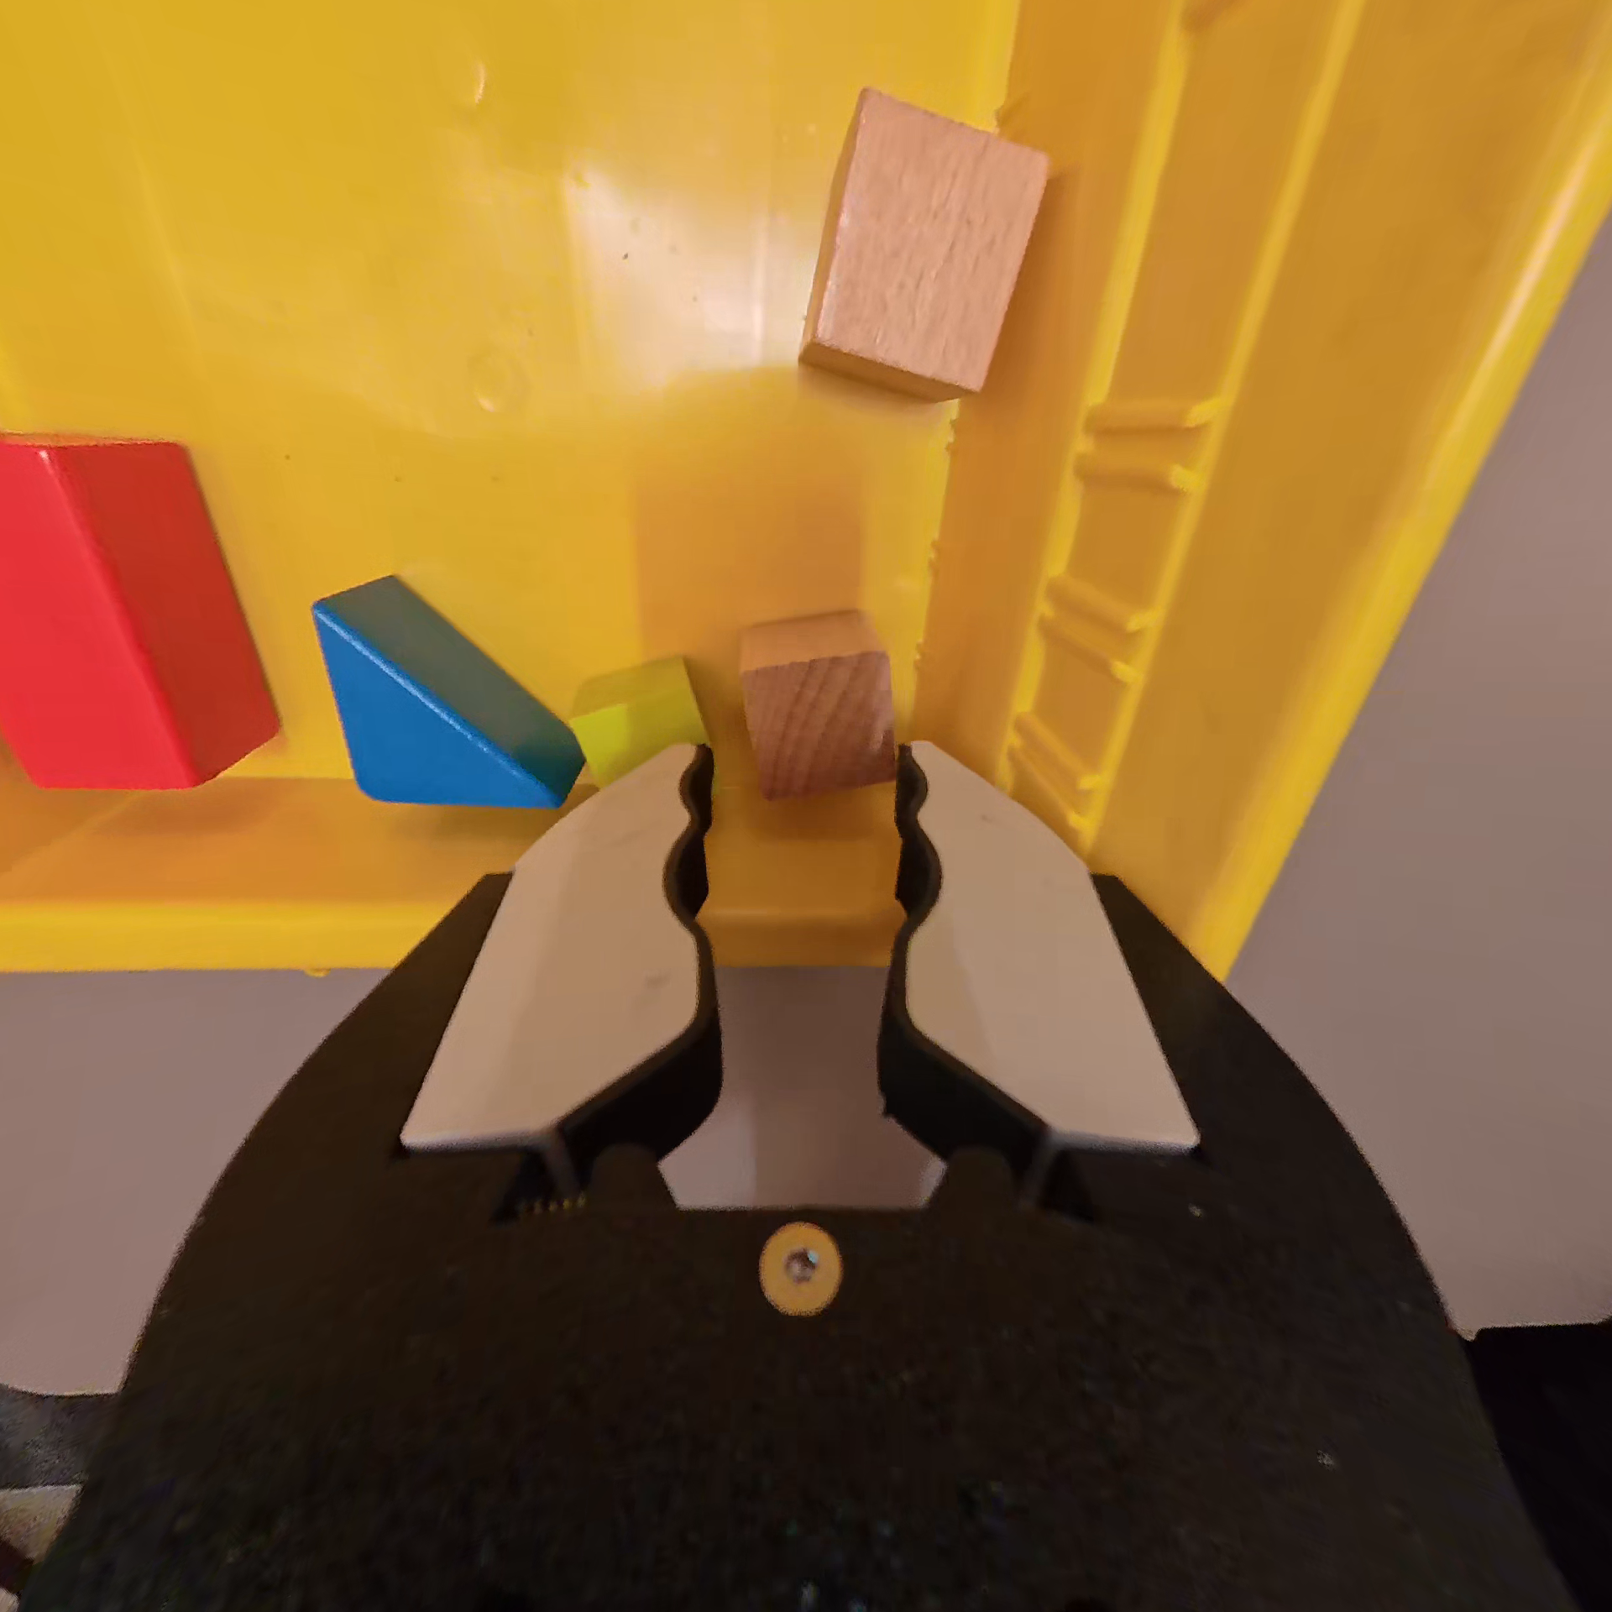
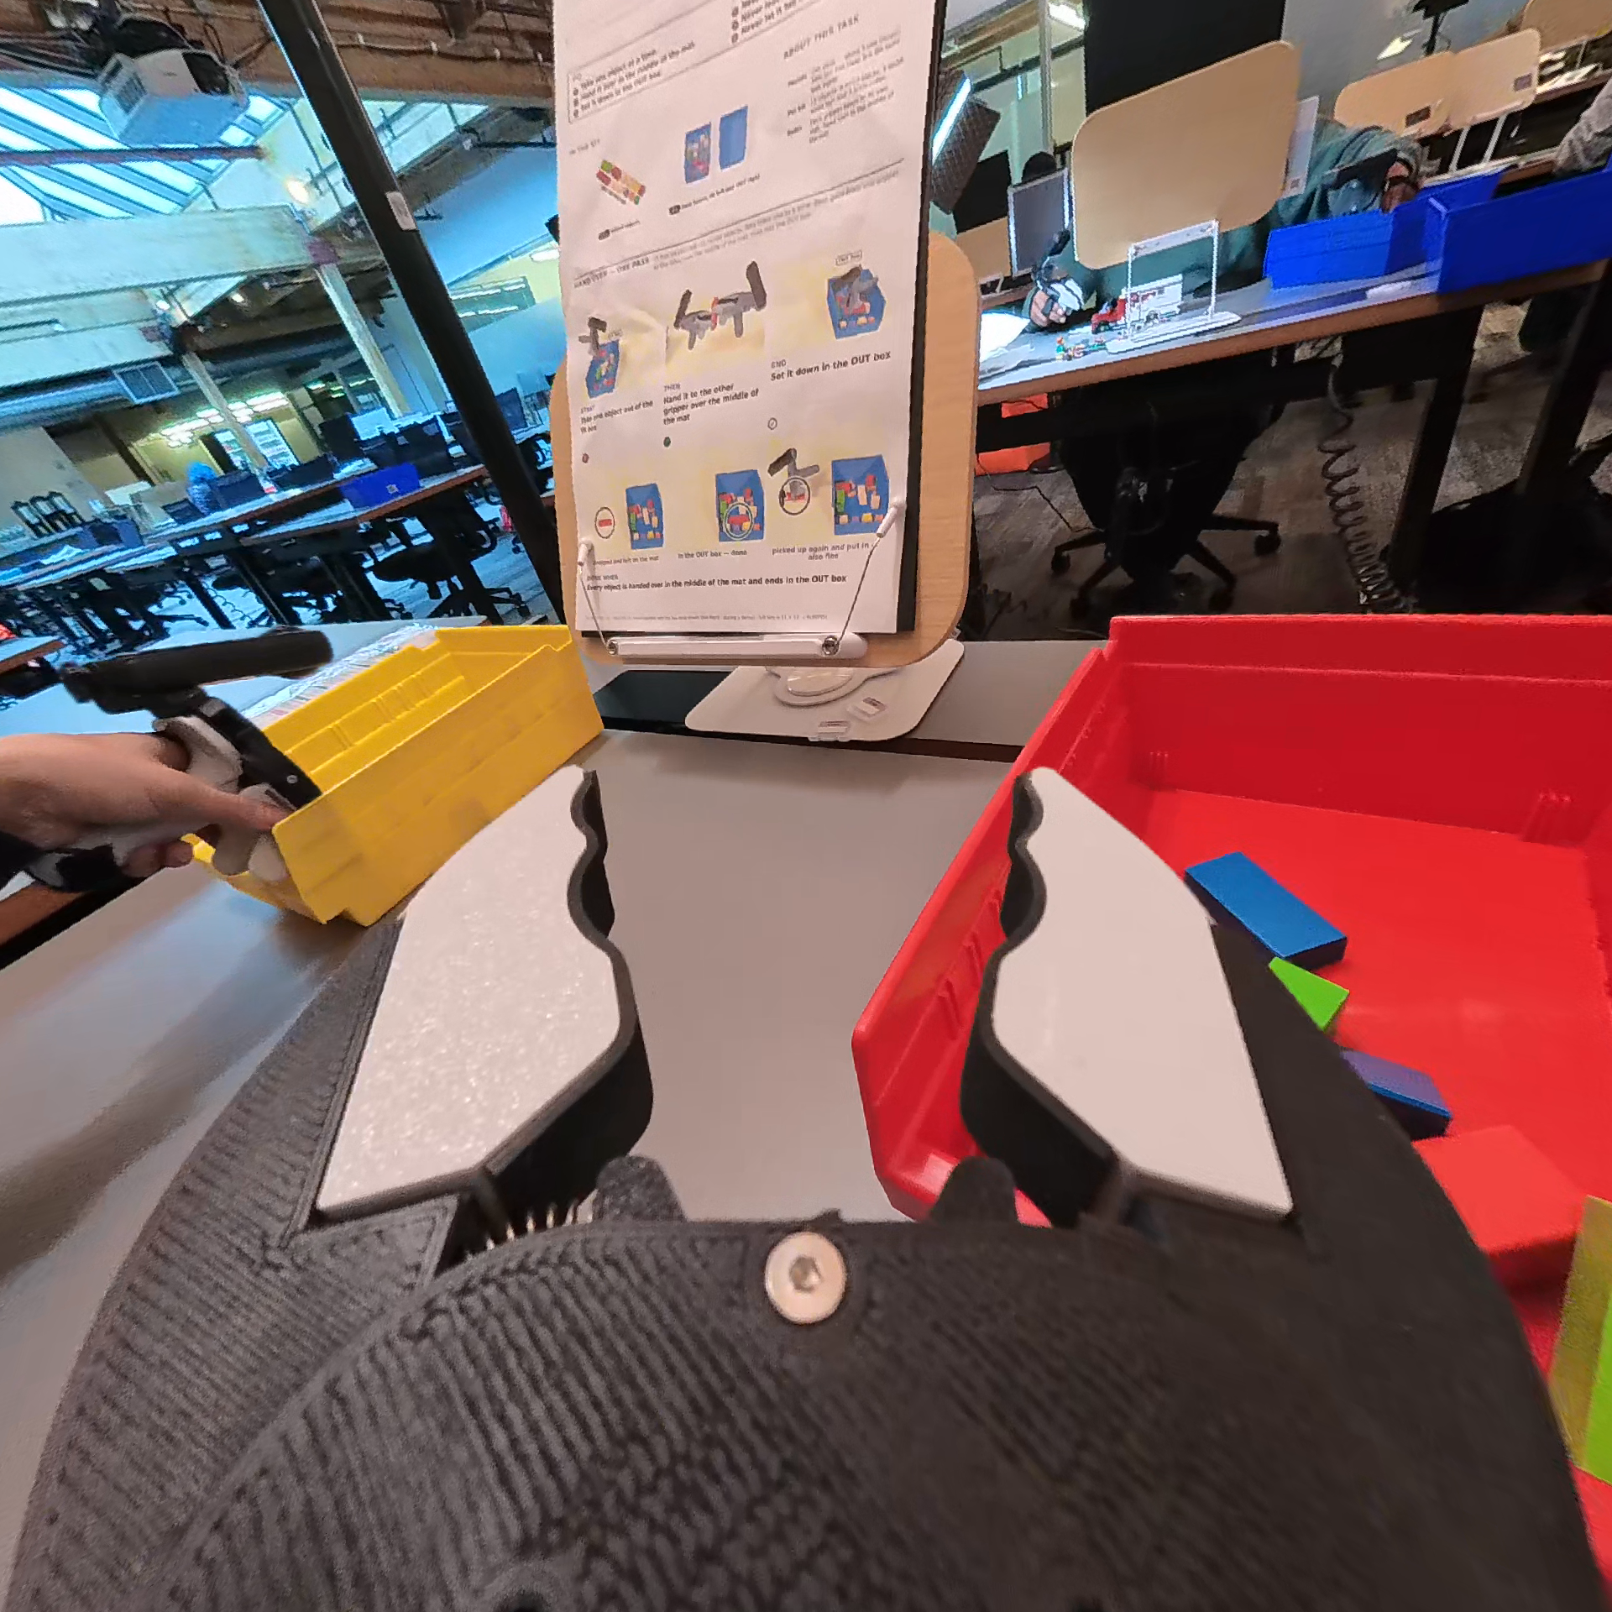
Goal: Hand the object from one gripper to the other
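Left gripper (image 1: 804, 759) jaws, parted, flank a small wooden cube (image 1: 816, 702) in the yellow bin (image 1: 349, 262) without clamping it; right gripper (image 2: 807, 811) jaws gape wide over the counter (image 2: 785, 916).

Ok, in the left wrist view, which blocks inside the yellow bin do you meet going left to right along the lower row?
Red block → blue wedge → lime-green block → small wooden cube.
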`<state>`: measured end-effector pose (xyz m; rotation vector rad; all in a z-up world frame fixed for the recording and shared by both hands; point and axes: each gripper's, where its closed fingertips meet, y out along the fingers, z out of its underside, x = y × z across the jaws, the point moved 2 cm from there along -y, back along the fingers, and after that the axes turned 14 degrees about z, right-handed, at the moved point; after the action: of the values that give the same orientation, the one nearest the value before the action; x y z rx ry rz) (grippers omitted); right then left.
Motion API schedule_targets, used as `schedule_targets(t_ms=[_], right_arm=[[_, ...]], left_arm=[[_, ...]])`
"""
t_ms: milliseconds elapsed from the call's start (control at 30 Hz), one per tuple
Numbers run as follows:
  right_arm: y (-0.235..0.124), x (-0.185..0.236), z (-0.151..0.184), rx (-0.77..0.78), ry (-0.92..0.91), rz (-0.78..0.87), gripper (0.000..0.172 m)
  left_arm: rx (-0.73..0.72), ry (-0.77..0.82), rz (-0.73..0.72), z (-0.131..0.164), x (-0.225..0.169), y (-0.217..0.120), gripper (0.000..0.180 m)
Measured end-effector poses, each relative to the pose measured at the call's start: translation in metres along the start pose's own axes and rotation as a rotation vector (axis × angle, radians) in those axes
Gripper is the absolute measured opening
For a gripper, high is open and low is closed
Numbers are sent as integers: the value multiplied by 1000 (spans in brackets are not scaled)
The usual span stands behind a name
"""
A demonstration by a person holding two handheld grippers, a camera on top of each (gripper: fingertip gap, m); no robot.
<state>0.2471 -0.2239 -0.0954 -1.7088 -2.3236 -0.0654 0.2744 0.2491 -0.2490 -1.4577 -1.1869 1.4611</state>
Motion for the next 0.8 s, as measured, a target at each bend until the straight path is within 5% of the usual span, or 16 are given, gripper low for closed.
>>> schedule_targets(t_ms=[533,700,800], right_arm=[[-10,4,-12,-28,14,-19,88],[-15,12,-16,-39,12,-56,83],[-17,29,-19,-41,13,-135,83]], left_arm=[[-49,124,77,-4,-7,-3,29],[-328,286,103,-12,-32,-67,30],[-533,480,302,1,-77,-115,30]])
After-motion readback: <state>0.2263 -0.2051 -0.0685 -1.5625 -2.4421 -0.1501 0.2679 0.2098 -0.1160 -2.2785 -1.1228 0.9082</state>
